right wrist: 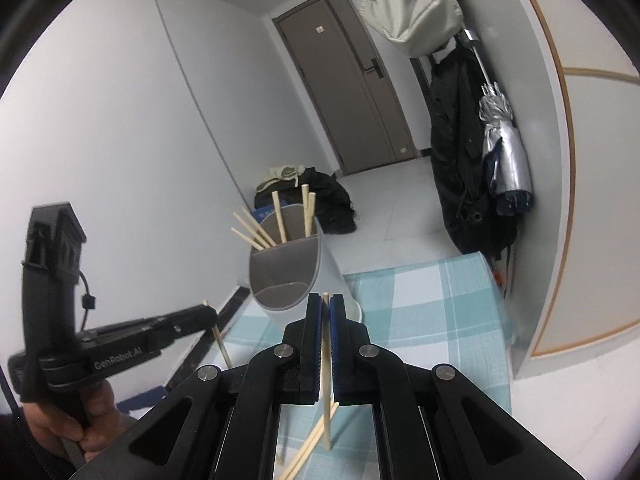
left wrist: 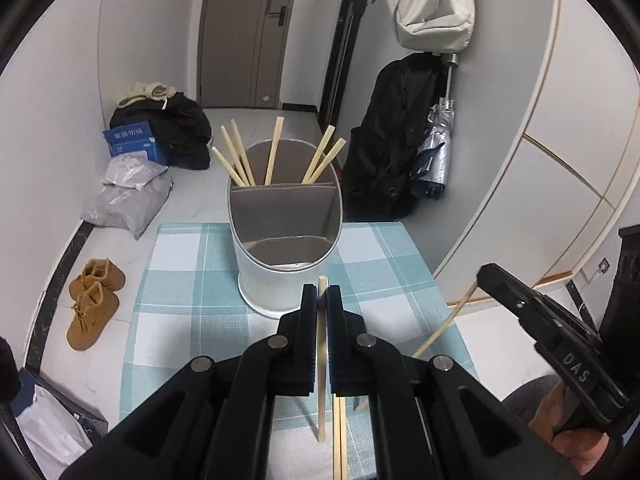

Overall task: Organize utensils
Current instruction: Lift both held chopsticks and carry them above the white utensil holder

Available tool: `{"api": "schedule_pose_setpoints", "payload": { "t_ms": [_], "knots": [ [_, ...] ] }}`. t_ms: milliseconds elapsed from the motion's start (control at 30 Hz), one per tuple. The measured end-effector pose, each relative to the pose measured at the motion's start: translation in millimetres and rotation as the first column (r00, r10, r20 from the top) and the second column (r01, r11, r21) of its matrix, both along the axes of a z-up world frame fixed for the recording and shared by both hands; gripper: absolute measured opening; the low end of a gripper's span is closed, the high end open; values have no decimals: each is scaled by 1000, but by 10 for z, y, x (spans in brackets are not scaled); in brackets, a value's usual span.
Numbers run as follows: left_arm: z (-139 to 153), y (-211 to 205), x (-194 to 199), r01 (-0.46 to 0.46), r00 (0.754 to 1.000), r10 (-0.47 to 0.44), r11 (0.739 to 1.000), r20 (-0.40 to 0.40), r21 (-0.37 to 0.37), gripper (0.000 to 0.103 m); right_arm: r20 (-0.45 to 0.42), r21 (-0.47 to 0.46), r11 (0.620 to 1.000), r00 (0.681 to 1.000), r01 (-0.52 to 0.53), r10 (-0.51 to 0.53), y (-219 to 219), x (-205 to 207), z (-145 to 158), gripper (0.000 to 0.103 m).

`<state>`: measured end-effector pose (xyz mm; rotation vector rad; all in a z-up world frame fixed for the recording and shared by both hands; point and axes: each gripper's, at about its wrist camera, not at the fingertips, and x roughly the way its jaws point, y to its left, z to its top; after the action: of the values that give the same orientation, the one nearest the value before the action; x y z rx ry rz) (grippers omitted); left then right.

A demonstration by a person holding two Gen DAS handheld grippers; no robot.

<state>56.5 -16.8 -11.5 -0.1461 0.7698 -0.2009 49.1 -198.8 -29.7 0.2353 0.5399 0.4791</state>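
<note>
Chopstick in your left claw: your left gripper (left wrist: 322,292) is clamped on a single wooden chopstick (left wrist: 321,360), which stands nearly upright between the blue pads, its top poking just above the fingertips and its lower end hanging below the jaws.
Chopstick in your right claw: your right gripper (right wrist: 325,302) pinches a second chopstick (right wrist: 328,392) the same way, slightly tilted, tip just clear of the fingertips.
Utensil holder: the white oval utensil holder (left wrist: 280,264) with grey dividers sits straight ahead of your left claw, close beyond the fingertips; from your right claw it lies ahead and a little left.
Chopsticks already stored: six sticks (left wrist: 236,156) lean in the rear compartment, the one farthest from both claws; the two nearer compartments show no sticks.
Loose chopsticks: a pair (left wrist: 340,440) lies on the cloth beneath your left claw.
Surface: a blue-and-white checked tablecloth (left wrist: 180,280) lies under both claws.
Beyond: tan shoes (left wrist: 94,300) on the floor to the left, a folded silver umbrella (left wrist: 434,156) hanging to the right, and a door (left wrist: 244,32) ahead.
</note>
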Motion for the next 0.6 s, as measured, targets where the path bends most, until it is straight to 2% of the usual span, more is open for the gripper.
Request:
{"api": "schedule_pose_setpoints", "payload": {
  "t_ms": [200, 600],
  "knots": [
    [26, 12, -84, 10, 1000, -10, 1000, -8, 10, 1, 42, -71, 997, 999, -10, 13, 132, -128, 32, 3],
    [191, 99, -123, 21, 1000, -21, 1000, -13, 3, 1, 54, -58, 998, 999, 2, 1, 153, -159, 208, 3]
  ]
}}
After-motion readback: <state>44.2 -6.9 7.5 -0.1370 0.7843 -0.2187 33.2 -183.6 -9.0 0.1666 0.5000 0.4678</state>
